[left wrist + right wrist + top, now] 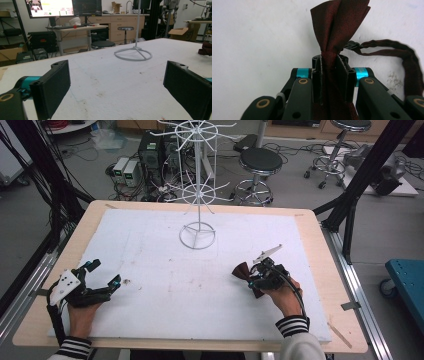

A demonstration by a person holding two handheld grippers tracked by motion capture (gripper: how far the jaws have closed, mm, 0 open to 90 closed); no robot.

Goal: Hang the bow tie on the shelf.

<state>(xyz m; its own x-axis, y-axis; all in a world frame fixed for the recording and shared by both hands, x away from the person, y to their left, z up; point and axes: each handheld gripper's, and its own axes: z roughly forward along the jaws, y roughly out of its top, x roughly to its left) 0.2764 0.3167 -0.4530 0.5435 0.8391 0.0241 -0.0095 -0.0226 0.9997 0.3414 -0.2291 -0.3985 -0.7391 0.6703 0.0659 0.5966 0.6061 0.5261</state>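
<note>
A dark red bow tie with a strap and black clasp is pinched at its middle knot by my right gripper, which is shut on it just above the white mat. From above, the bow tie pokes out left of the right gripper at the mat's right front. My left gripper rests at the left front, its jaws spread wide with nothing between them; its black pads frame bare mat. A white wire display stand rises at the back centre, its ring base on the mat.
The white foam mat covers a wooden table. Black frame posts stand at both sides. Stools, computers and cables lie on the floor beyond the far edge.
</note>
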